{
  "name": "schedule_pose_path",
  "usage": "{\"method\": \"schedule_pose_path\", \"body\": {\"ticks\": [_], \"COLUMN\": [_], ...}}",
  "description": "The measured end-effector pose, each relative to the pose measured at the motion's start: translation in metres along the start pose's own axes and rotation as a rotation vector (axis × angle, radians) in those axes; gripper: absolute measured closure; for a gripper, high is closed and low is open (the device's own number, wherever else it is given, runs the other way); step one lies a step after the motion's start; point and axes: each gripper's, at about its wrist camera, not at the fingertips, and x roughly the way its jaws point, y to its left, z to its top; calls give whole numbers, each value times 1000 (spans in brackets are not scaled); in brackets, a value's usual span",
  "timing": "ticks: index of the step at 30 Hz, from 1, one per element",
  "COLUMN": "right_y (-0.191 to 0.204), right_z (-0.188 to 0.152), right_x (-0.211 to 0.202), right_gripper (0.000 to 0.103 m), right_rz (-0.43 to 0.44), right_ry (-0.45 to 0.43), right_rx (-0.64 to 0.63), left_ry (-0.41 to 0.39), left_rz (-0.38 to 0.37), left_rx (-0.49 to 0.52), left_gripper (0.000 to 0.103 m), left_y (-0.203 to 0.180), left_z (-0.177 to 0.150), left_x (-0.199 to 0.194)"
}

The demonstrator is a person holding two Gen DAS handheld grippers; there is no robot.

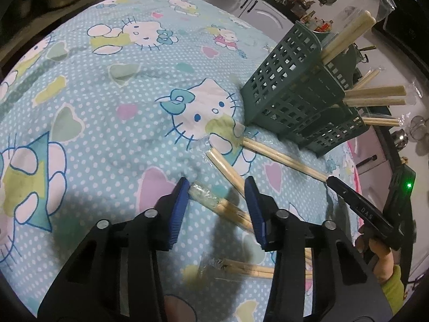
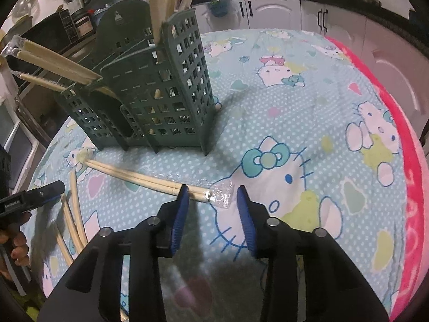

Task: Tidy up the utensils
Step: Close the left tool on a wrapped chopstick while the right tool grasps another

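Note:
A dark green slotted utensil holder (image 1: 295,94) (image 2: 161,94) stands on the cloth, and wrapped wooden chopsticks (image 1: 375,98) (image 2: 53,59) stick out of it. My left gripper (image 1: 217,185) hangs open low over the cloth. A wrapped chopstick pair (image 1: 214,204) lies slantwise between its blue pads, its wrapper end right beside the left pad. My right gripper (image 2: 212,190) is open too. The wrapped end of a long chopstick pair (image 2: 150,181) lies between its pads, running under the left finger. That same pair (image 1: 281,158) shows in the left wrist view.
More loose chopstick pairs lie on the patterned blue cloth (image 1: 107,107): one (image 1: 228,171) ahead of the left gripper, one (image 1: 254,268) beneath it, others (image 2: 72,214) at the left. A pink edge (image 2: 413,214) borders the cloth. White cabinets (image 2: 281,10) stand behind.

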Motion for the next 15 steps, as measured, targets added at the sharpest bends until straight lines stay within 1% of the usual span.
{"method": "schedule_pose_path", "body": {"ticks": [2, 4, 7, 12, 15], "right_y": [2, 5, 6, 10, 10], "right_z": [-2, -4, -5, -9, -12], "right_x": [2, 2, 2, -4, -10], "right_gripper": [81, 94, 100, 101, 101], "right_rz": [0, -16, -16, -18, -22], "right_ry": [1, -6, -12, -35, -49], "right_rx": [-4, -18, -23, -36, -43], "left_ry": [-6, -9, -9, -12, -13], "left_rz": [18, 29, 29, 21, -1], "left_rx": [12, 16, 16, 20, 6], "left_gripper": [79, 84, 87, 91, 99], "left_y": [-1, 0, 3, 6, 10], "left_z": [0, 1, 1, 2, 3], "left_x": [1, 2, 2, 2, -1]}}
